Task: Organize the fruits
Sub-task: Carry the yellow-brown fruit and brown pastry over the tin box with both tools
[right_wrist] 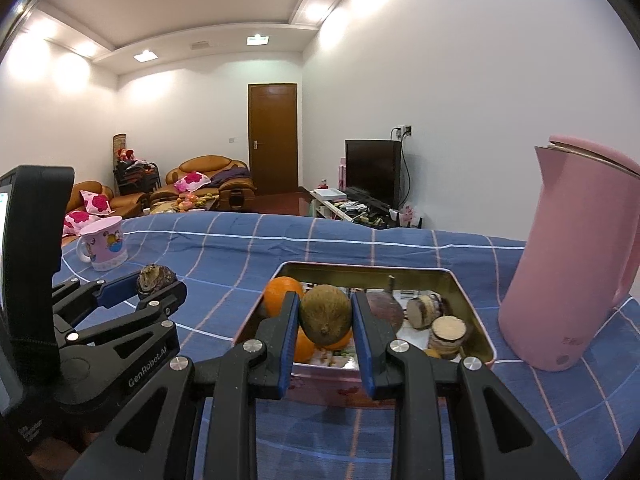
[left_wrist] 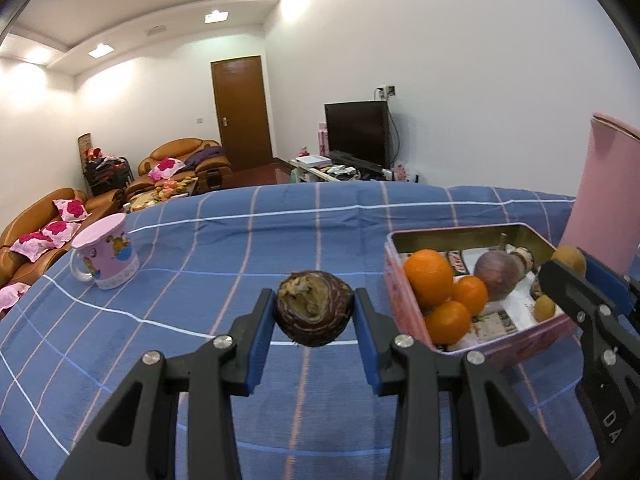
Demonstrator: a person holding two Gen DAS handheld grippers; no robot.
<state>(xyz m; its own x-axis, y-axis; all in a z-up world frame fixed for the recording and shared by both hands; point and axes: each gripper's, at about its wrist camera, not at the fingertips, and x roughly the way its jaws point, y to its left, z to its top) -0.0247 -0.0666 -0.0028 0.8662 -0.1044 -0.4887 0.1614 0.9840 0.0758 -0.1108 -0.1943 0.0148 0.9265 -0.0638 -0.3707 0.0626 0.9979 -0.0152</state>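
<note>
The left hand-held gripper (left_wrist: 314, 310) is clamped on a dark, wrinkled fruit (left_wrist: 314, 308), held clear of the blue checked surface (left_wrist: 224, 240) just left of the pink tin (left_wrist: 404, 280). The right hand-held gripper (right_wrist: 325, 316) is closed on a brown, rough-skinned fruit (right_wrist: 326, 316), carried over the tin's near edge. Both fruits look light and fairly firm; the wrinkled one has a dry, broken-looking top, so its shell may be brittle and is best pinched across its widest part, as the blue pads now sit. The brown one is egg-shaped and could pivot if squeezed near its ends. The tin already holds three oranges (left_wrist: 428, 276), a purplish round fruit (left_wrist: 498, 274) and some cut, log-like pieces (right_wrist: 446, 330), leaving little bare floor. A tall pink jug (right_wrist: 576, 264) stands close to the tin's right side and could be knocked; a pink mug (left_wrist: 106, 256) sits well to the tin's left.
</note>
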